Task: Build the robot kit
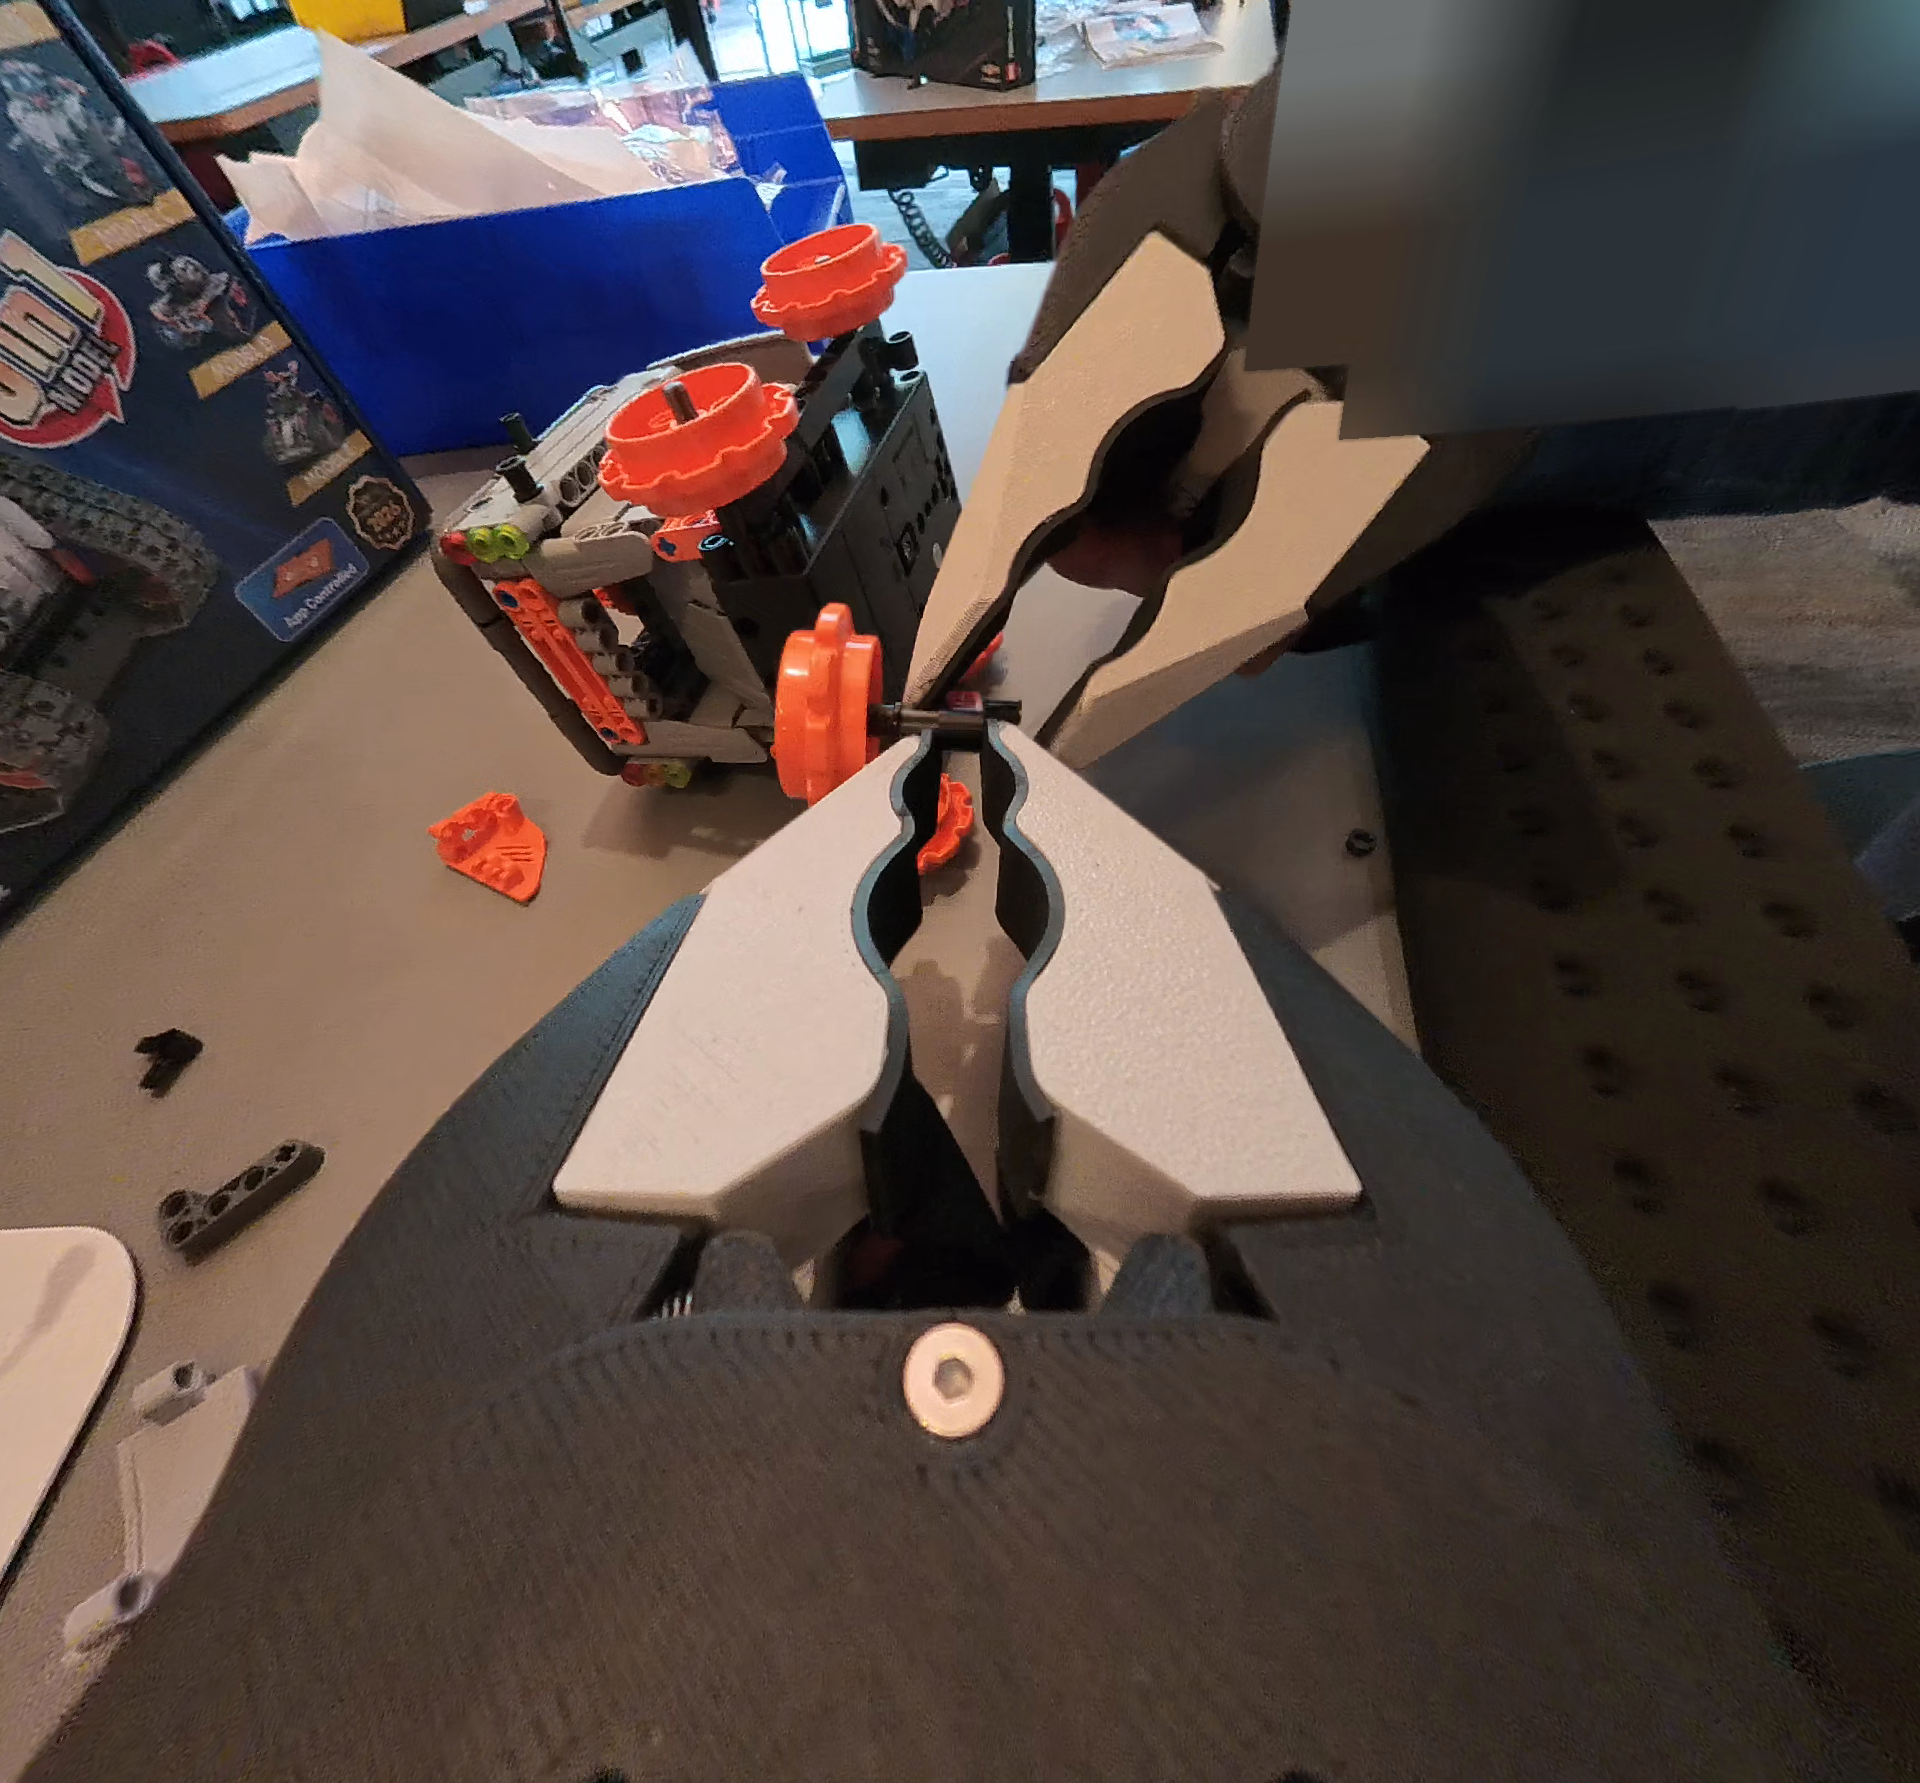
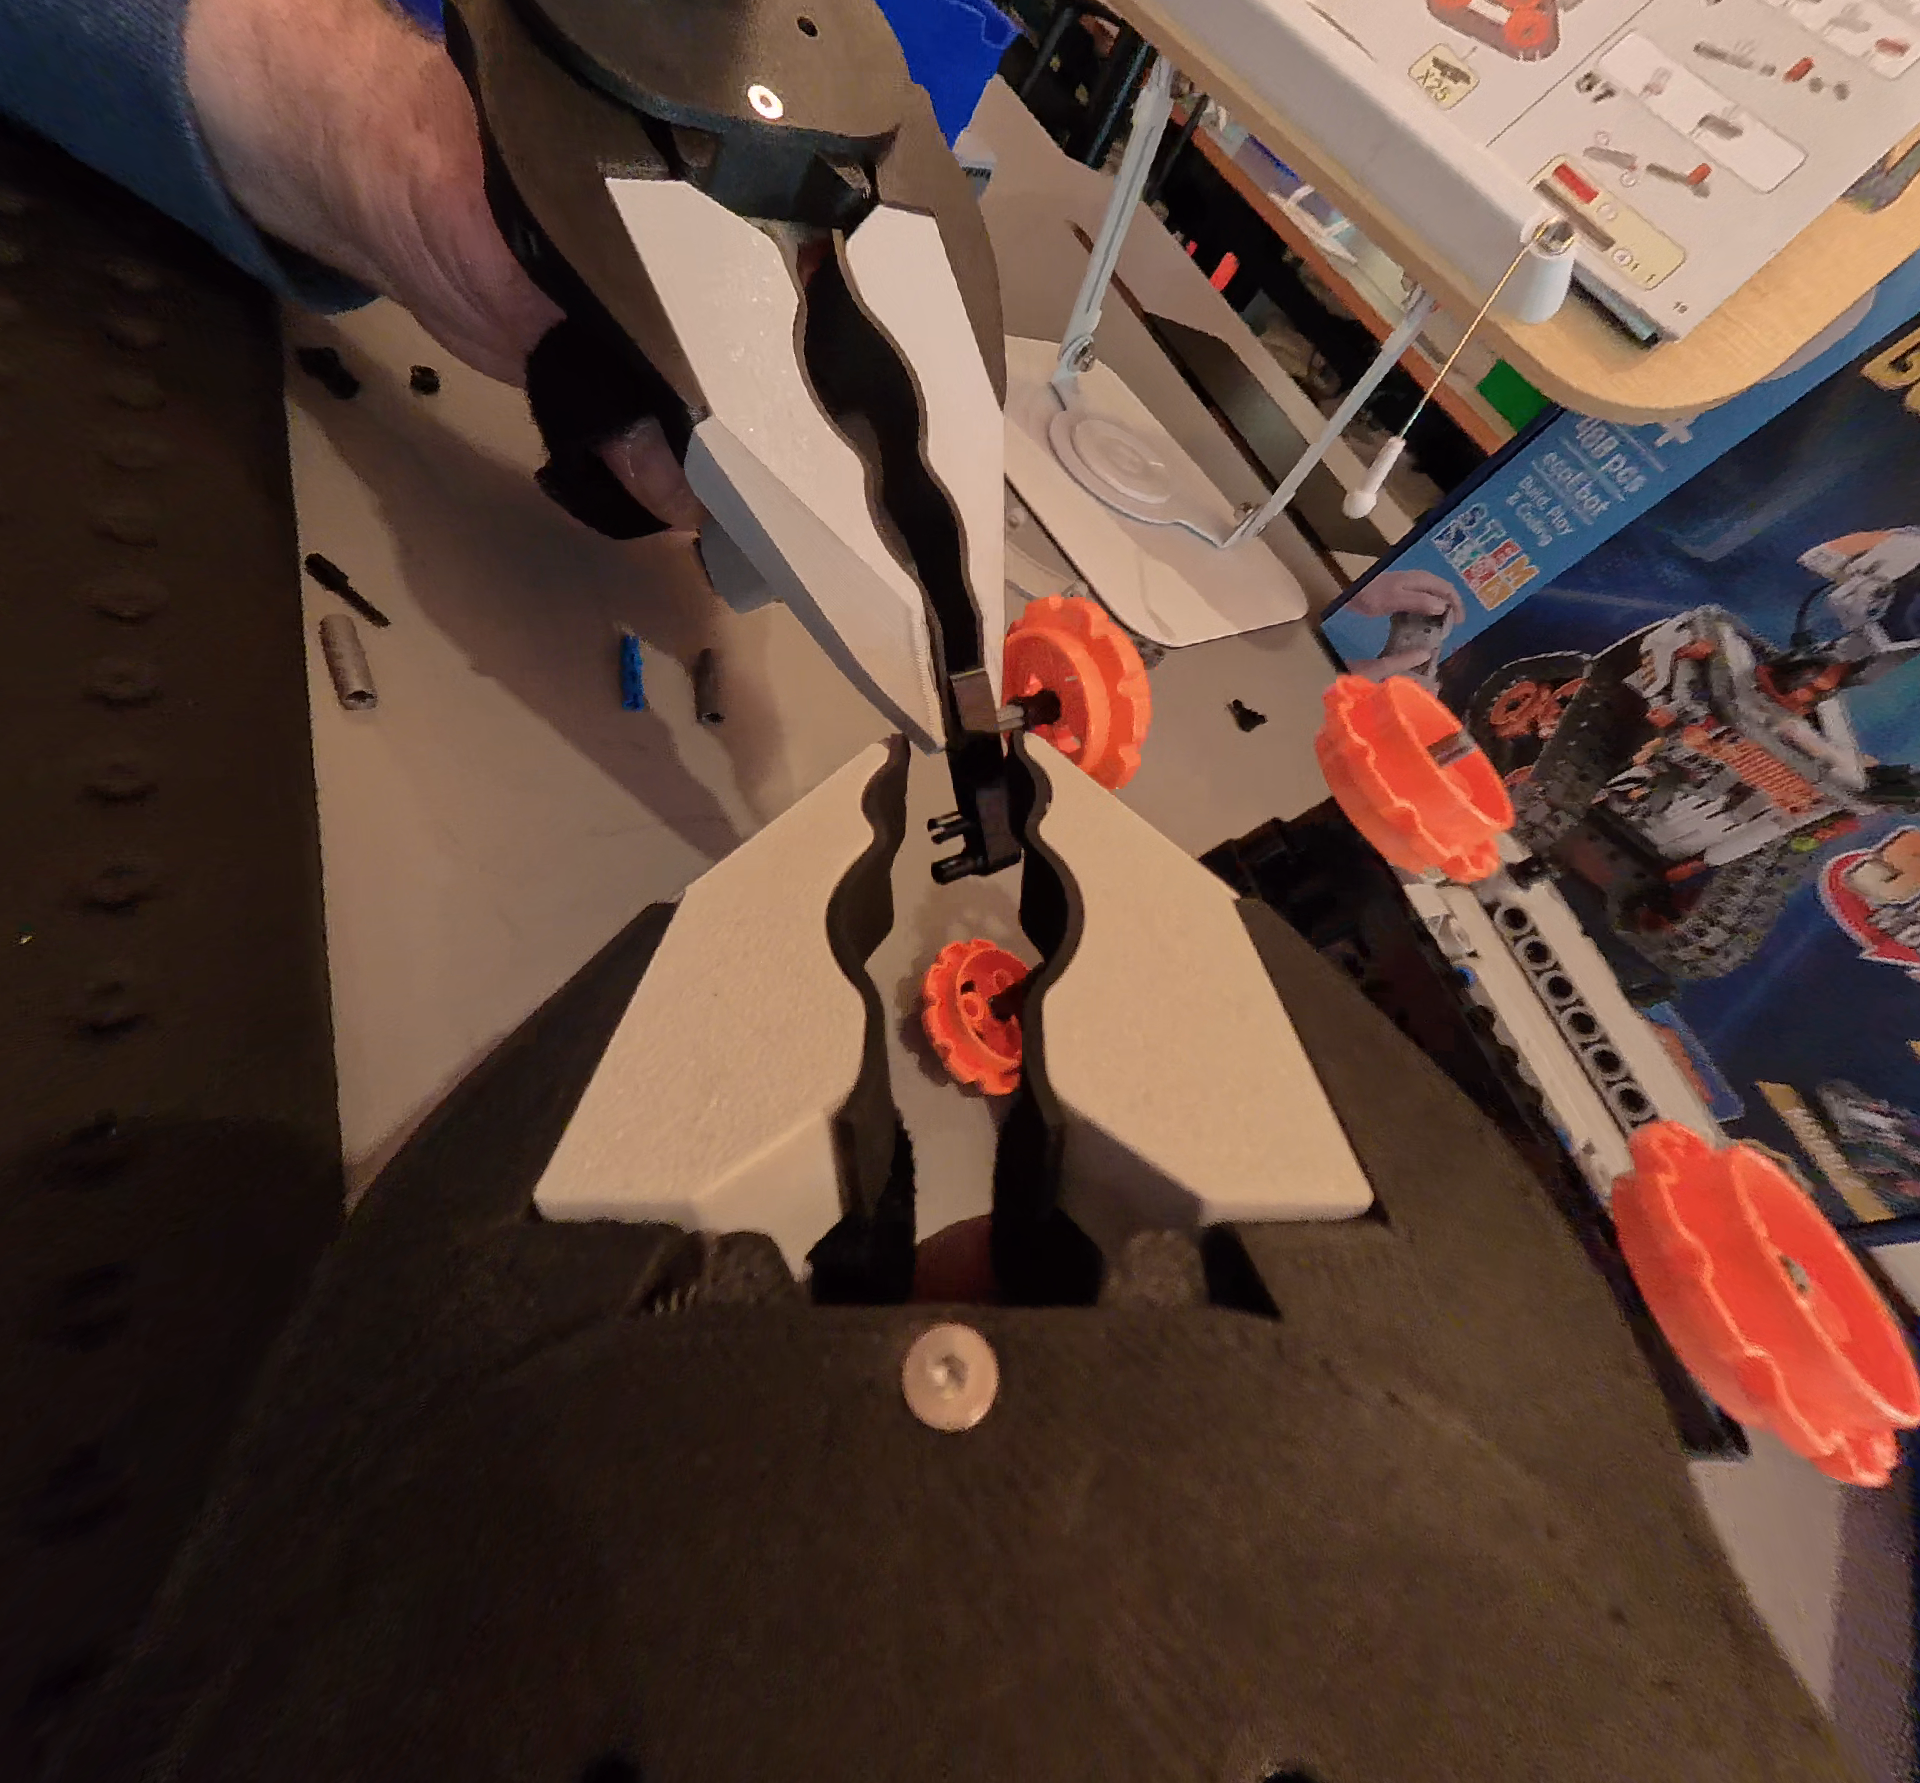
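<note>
My left gripper is shut on a short black axle that carries an orange wheel, close beside a grey and black brick-built vehicle lying on its side. In the right wrist view the left gripper comes down from above, with the wheel at its tips. My right gripper is shut on a black connector piece with two pins, its upper end right at the axle. A small orange wheel lies on the table below. Both grippers' tips nearly touch.
An orange wedge piece and black beams lie on the grey table. A blue bin and a printed box stand behind. A booklet on a white stand and loose pins also show. A person's hand holds the left gripper. My two grippers' fingertips are within a few centimetres of each other.
</note>
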The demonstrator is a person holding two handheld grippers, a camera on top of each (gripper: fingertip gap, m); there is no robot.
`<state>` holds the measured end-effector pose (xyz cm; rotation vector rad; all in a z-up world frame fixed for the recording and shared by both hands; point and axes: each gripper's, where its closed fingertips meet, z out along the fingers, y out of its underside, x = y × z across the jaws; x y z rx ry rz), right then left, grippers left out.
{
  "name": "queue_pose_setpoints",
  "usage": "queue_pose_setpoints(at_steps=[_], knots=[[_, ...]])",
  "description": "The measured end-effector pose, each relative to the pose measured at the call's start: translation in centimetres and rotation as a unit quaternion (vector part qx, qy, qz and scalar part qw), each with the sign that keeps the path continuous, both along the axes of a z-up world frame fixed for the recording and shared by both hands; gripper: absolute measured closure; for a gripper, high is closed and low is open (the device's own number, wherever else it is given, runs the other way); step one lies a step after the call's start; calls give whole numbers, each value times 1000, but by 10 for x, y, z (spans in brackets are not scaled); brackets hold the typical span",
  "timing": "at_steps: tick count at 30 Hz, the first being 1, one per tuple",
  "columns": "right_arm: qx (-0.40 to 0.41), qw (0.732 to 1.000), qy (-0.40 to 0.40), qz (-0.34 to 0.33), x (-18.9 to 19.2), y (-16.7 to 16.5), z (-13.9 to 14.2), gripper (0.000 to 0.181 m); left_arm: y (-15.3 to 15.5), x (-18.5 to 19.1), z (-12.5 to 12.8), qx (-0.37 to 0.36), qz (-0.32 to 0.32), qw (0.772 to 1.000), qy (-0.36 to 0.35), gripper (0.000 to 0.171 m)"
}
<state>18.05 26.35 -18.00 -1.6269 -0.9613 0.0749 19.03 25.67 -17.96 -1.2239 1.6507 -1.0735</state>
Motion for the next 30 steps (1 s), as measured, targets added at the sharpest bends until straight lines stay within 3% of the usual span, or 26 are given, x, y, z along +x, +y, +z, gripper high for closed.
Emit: queue_pose_setpoints(at_steps=[10, 18, 22, 24, 27, 30], knots=[[-4, 1000, 13, 13, 5, -2, 3, 174, -3, 1, 7, 18, -7, 1000, -23, 163], [3, 1000, 18, 17, 7, -3, 7, 175, 3, -3, 21, 105, 21, 993, -49, 153], [7, 1000, 9, 28, 5, -5, 6, 175, 6, -6, 29, 132, 27, 989, -53, 139], [9, 999, 3, 36, 2, -7, 5, 175, 9, -5, 24, 137, 27, 990, -31, 122], [8, 999, -9, 39, 0, -7, 3, 175, 5, -1, 15, 160, 7, 987, -3, 134], [6, 999, -13, 41, 1, -8, 1, 175, 3, 2, 13, 168, 5, 986, -1, 134]])
